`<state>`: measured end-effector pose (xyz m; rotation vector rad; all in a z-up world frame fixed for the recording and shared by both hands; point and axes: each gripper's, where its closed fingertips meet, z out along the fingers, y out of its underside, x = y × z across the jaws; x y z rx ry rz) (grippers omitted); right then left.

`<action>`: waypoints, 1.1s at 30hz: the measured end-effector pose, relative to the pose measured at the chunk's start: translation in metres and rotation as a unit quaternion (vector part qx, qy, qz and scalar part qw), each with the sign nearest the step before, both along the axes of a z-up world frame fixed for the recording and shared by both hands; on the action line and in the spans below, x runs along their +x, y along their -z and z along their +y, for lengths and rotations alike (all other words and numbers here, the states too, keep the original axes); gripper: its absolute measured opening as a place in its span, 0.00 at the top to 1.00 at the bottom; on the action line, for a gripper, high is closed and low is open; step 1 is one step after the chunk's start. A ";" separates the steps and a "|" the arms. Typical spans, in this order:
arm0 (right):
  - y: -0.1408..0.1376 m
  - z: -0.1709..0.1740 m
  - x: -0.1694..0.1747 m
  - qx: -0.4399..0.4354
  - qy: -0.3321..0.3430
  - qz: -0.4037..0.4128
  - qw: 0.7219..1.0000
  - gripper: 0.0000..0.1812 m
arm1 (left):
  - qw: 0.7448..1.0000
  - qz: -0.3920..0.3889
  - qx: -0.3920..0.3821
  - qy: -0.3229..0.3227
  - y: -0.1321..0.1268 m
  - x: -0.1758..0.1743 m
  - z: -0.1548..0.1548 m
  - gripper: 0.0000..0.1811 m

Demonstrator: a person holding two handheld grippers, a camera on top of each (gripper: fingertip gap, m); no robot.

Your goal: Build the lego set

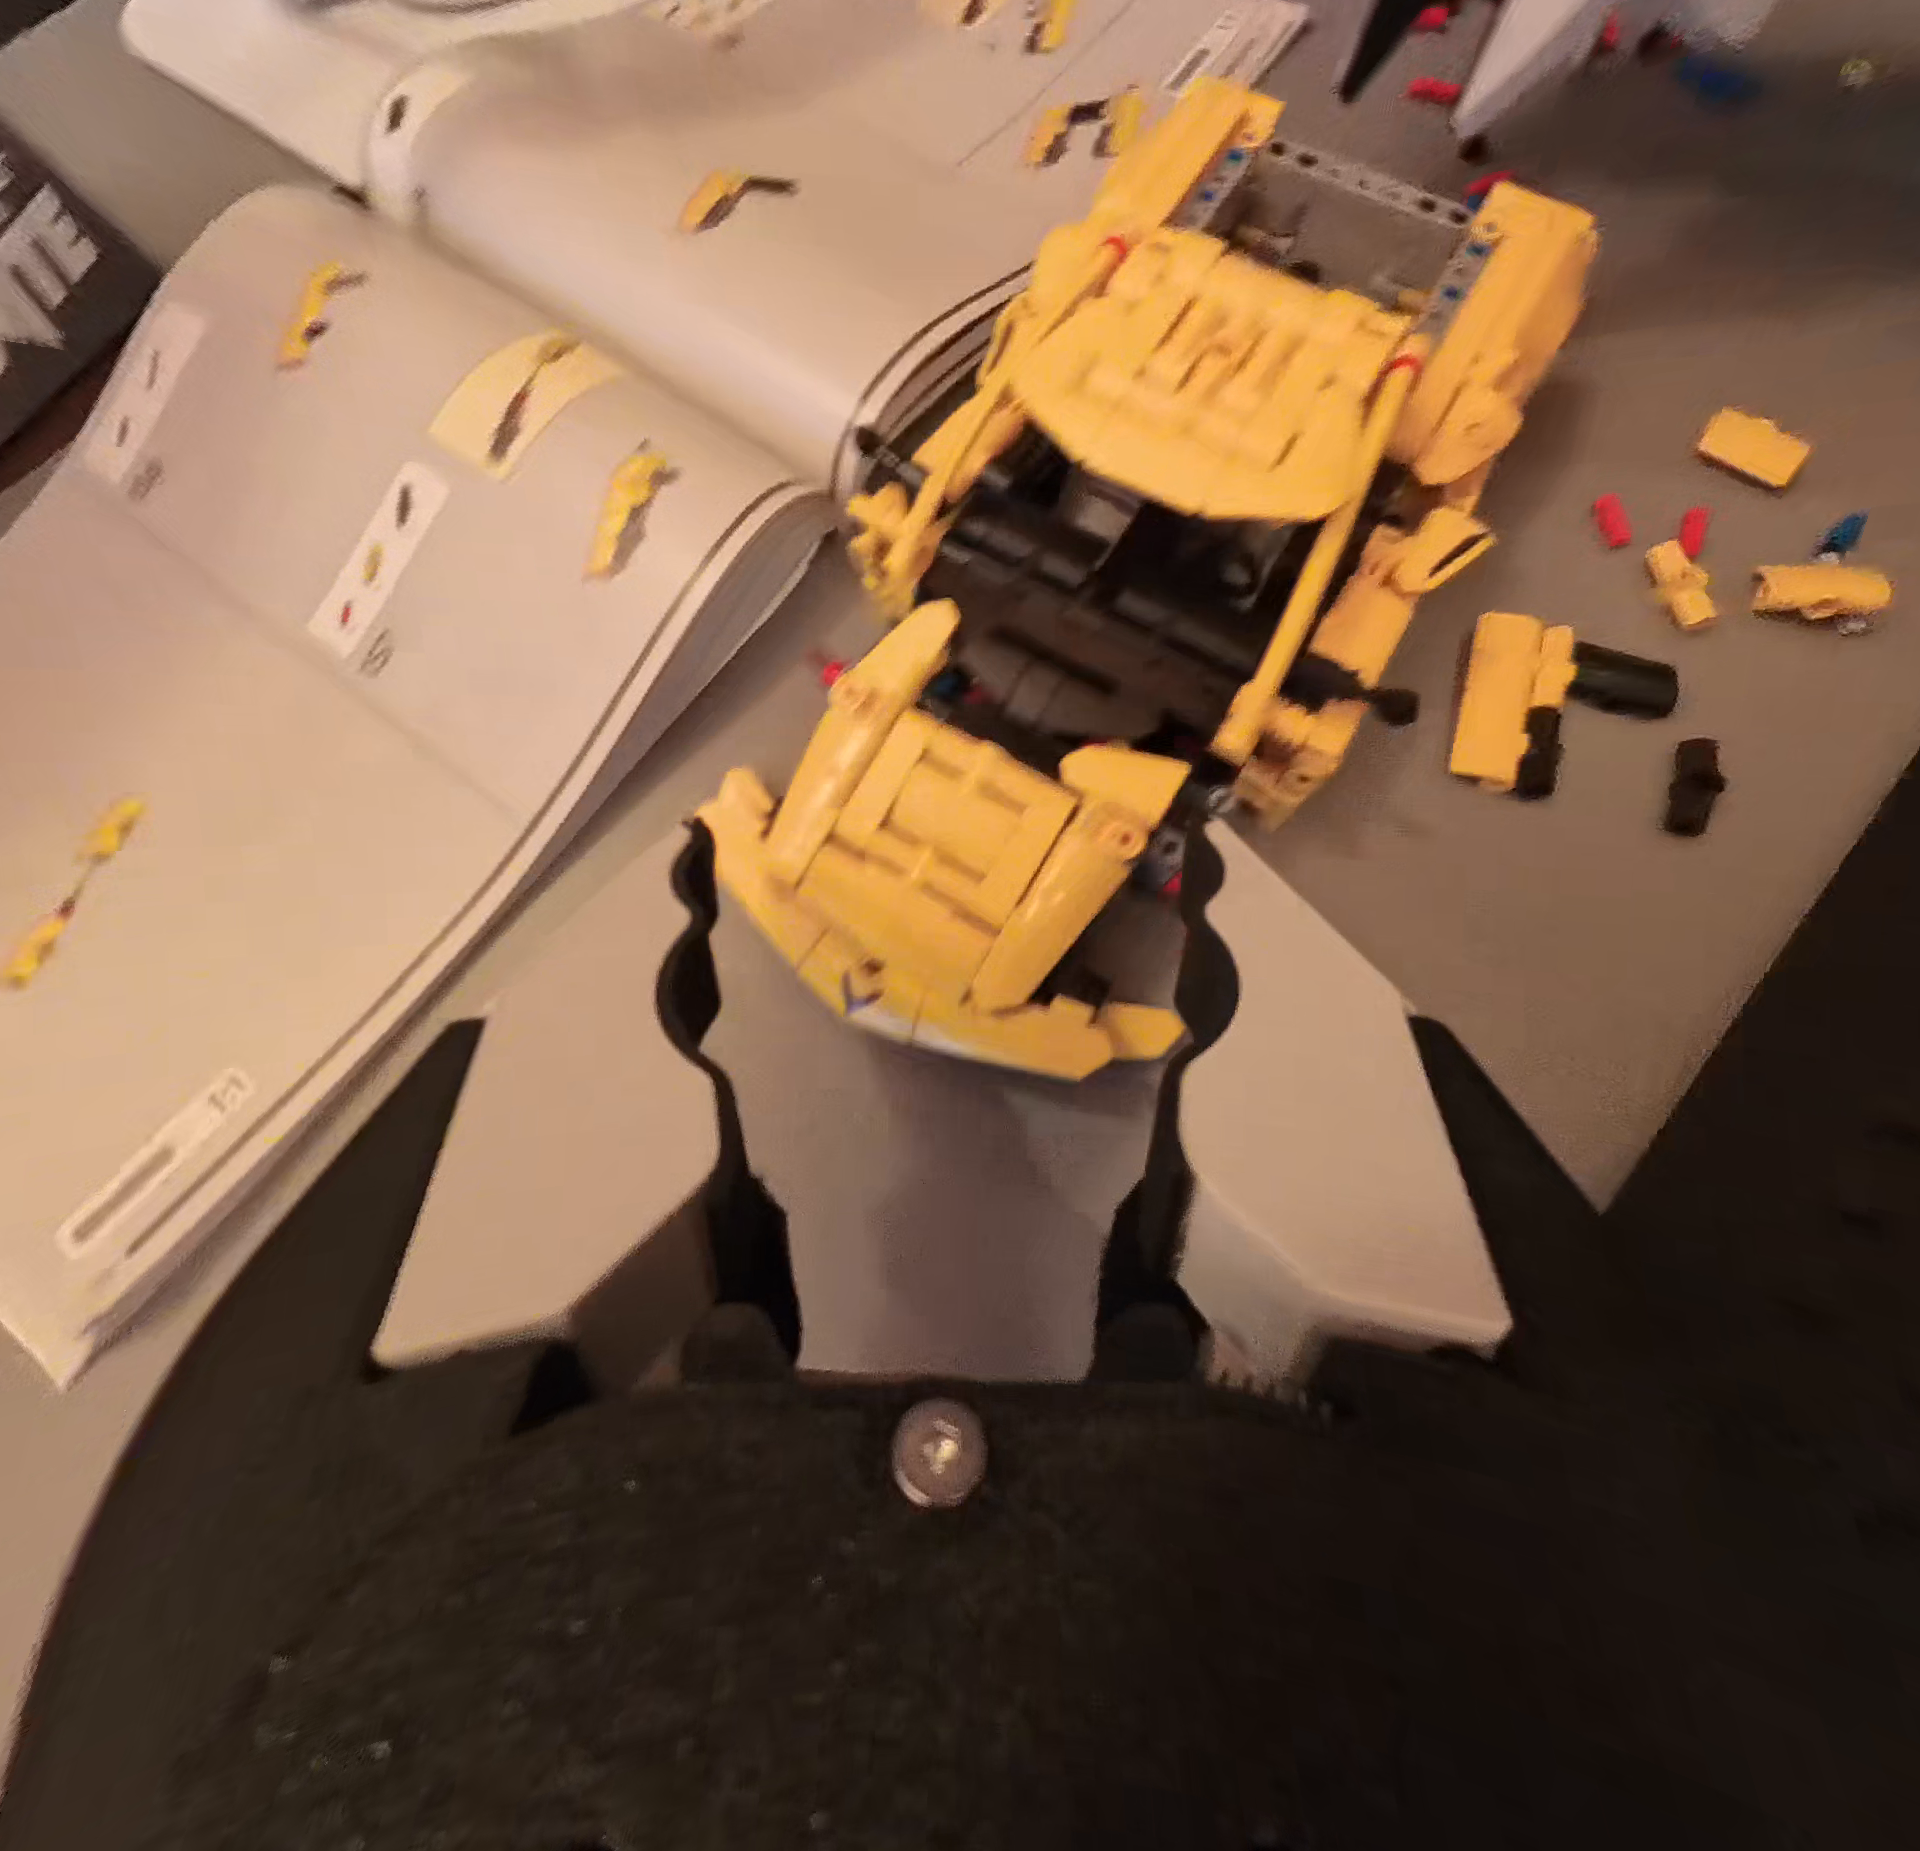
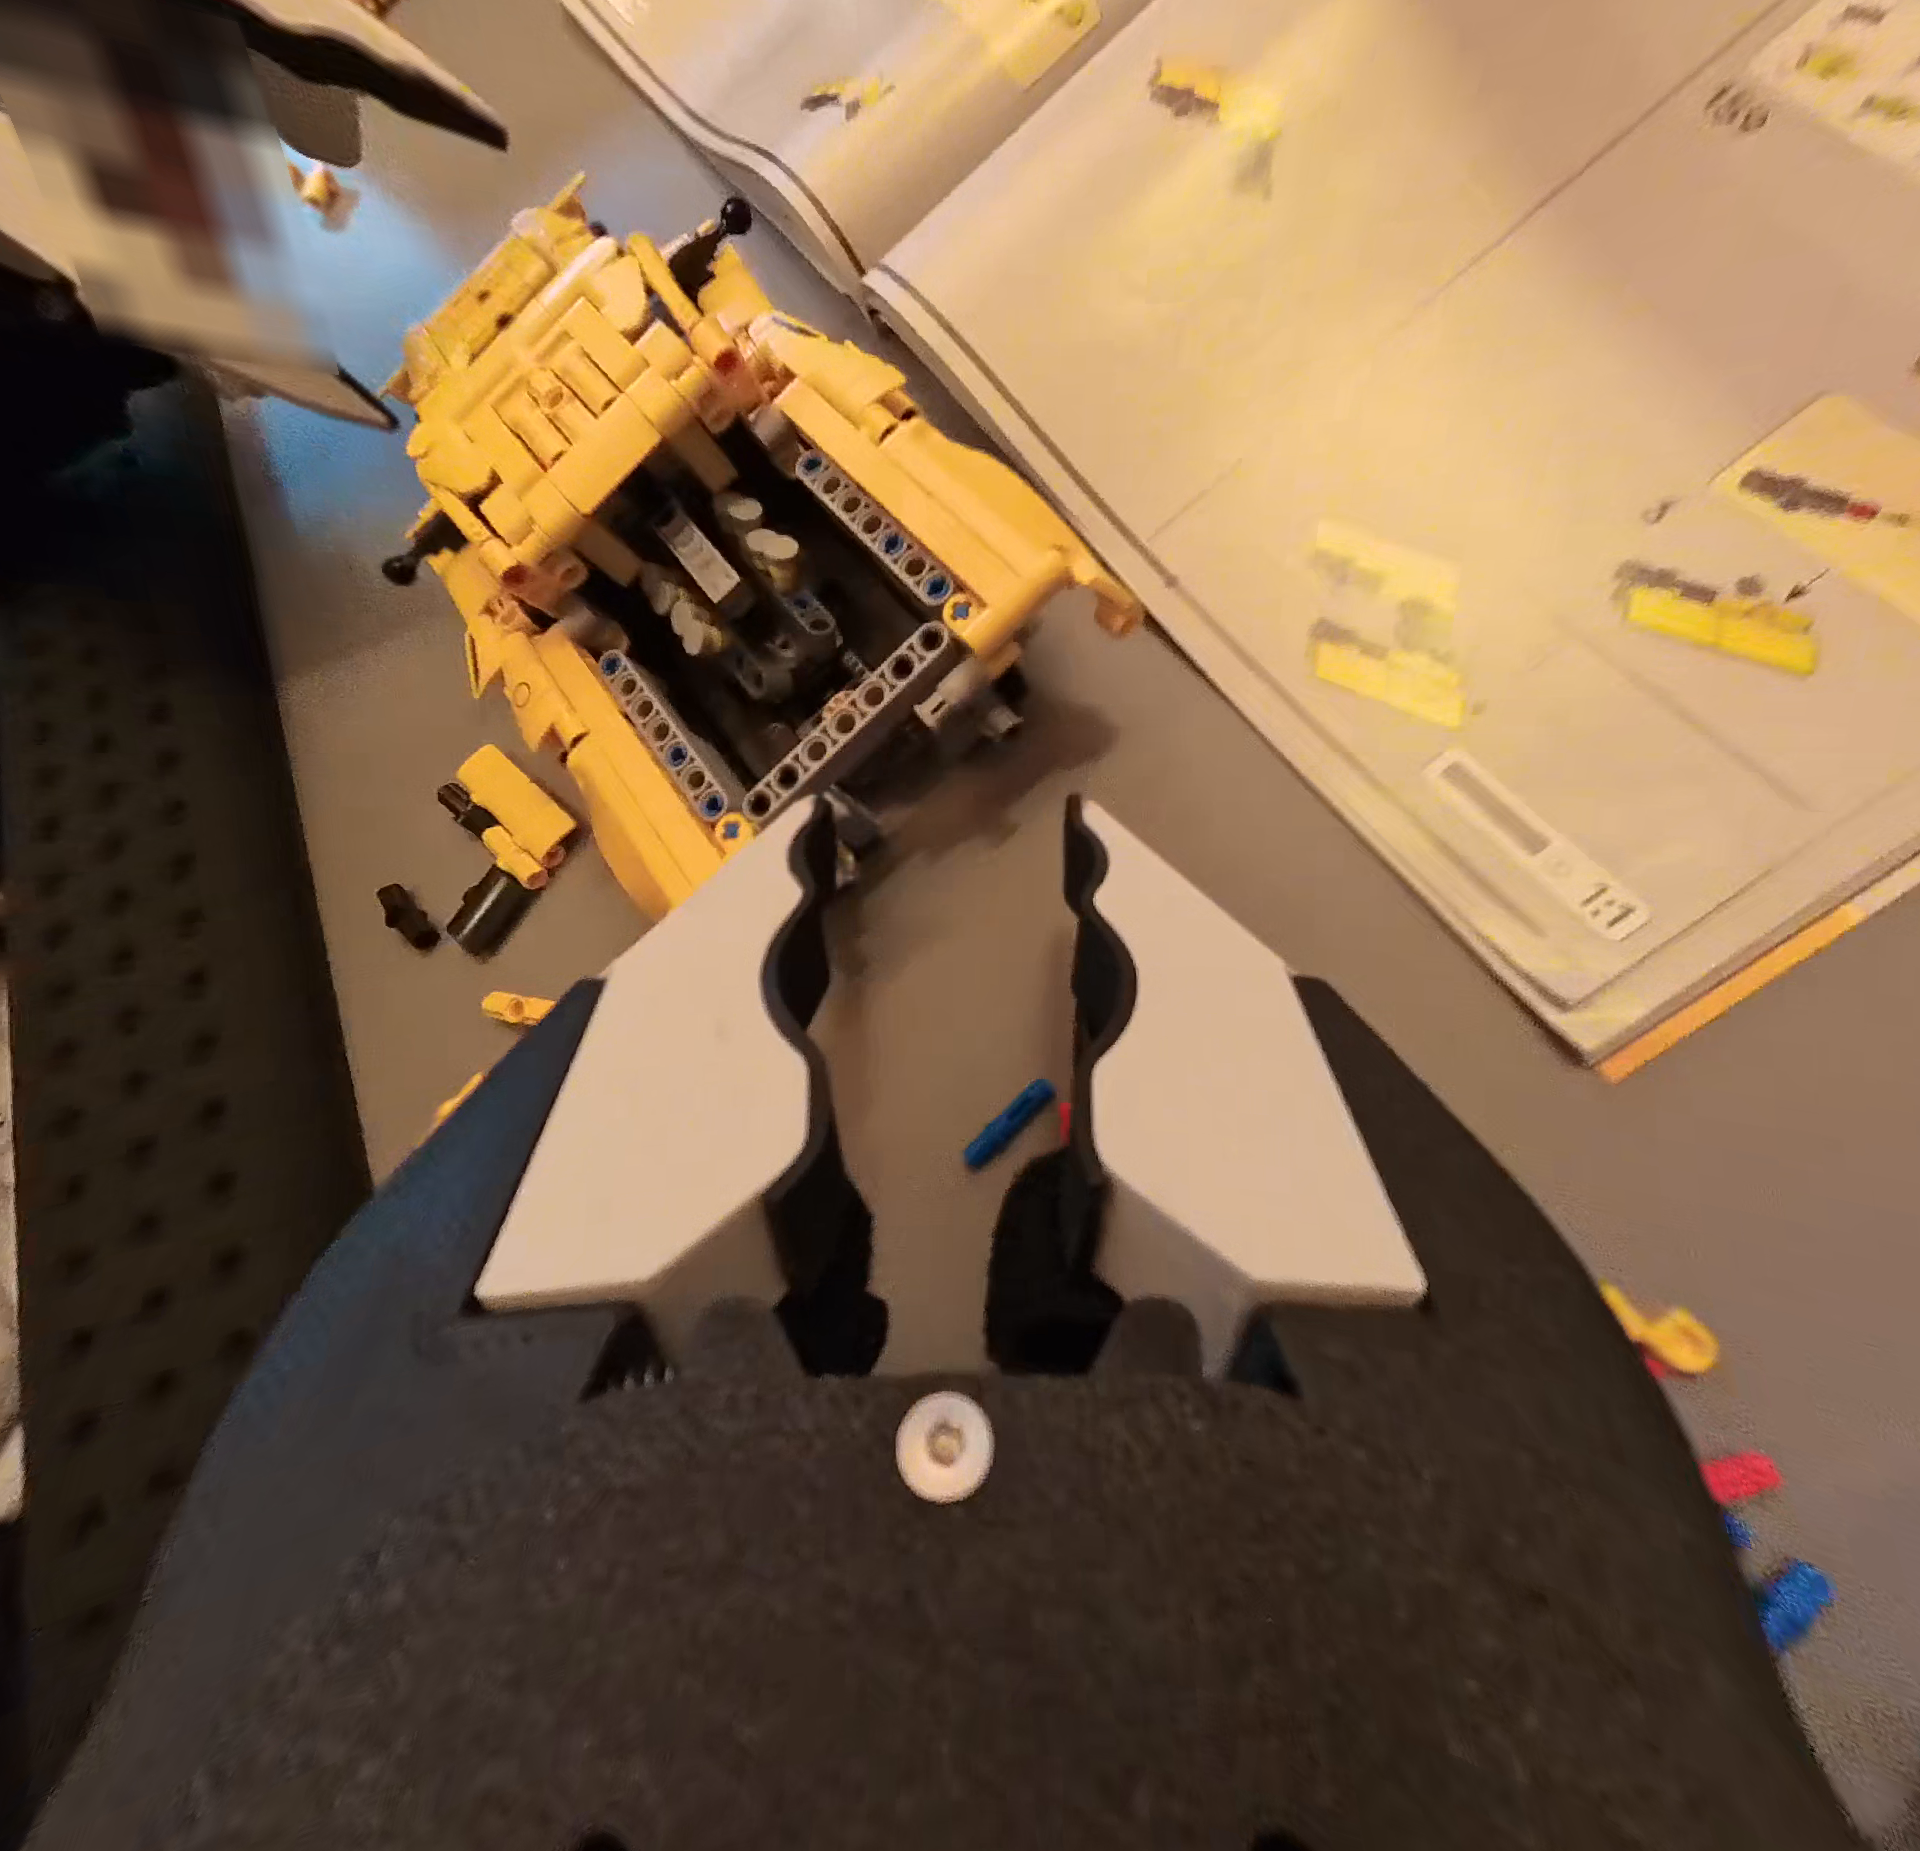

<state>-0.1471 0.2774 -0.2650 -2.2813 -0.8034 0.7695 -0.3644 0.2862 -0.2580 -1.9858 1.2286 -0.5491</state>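
Left wrist view: the left gripper [image 1: 940, 928], jaws apart, straddles the nose of the yellow lego car [image 1: 1132, 575], seemingly to steady it; loose parts [image 1: 1512, 700] wait at three o'clock.

Right wrist view: the right gripper [image 2: 945, 866], jaws apart and empty, faces the car's open rear frame [image 2: 831, 658] at eleven o'clock, with the instruction booklet [image 2: 1403, 399] open at one o'clock for reference.

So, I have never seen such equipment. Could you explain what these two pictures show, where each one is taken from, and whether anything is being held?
A person holds a two-finger grasping tool in each hand, and each tool carries a camera looking along its fingers. One picture comes from the left tool, the other from the right tool. Both look down on a grey table with a half-built yellow toy car, an open instruction booklet and loose small pieces, such as a blue pin. The left tool's open fingers stand on either side of the car's nose; whether they touch it is unclear. The right tool is open and empty, near the car's open grey frame.
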 end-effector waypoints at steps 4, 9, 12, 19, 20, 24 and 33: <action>0.011 -0.005 -0.010 -0.047 0.022 0.019 0.998 0.76 | 0.996 -0.023 -0.086 -0.009 0.020 -0.024 -0.006 0.51; 0.009 -0.006 -0.021 -0.093 0.037 0.055 0.993 0.84 | 0.989 -0.058 -0.137 -0.022 0.029 -0.025 -0.009 0.60; 0.006 -0.009 -0.032 -0.123 0.036 0.102 0.986 0.92 | 0.986 -0.079 -0.146 -0.031 0.028 -0.025 -0.006 0.62; 0.004 -0.016 -0.066 -0.135 0.001 0.118 0.984 0.97 | 0.990 -0.054 -0.130 -0.031 0.030 -0.052 0.007 0.62; 0.004 -0.015 -0.070 -0.132 -0.002 0.116 0.985 0.97 | 0.989 -0.054 -0.132 -0.030 0.030 -0.056 0.011 0.62; 0.008 -0.012 -0.077 -0.131 -0.006 0.105 0.986 0.89 | 0.987 -0.065 -0.141 -0.050 0.027 -0.067 0.022 0.62; -0.034 0.055 0.032 0.059 0.230 0.094 0.967 0.79 | 0.979 -0.179 0.016 -0.094 -0.074 -0.032 0.043 0.62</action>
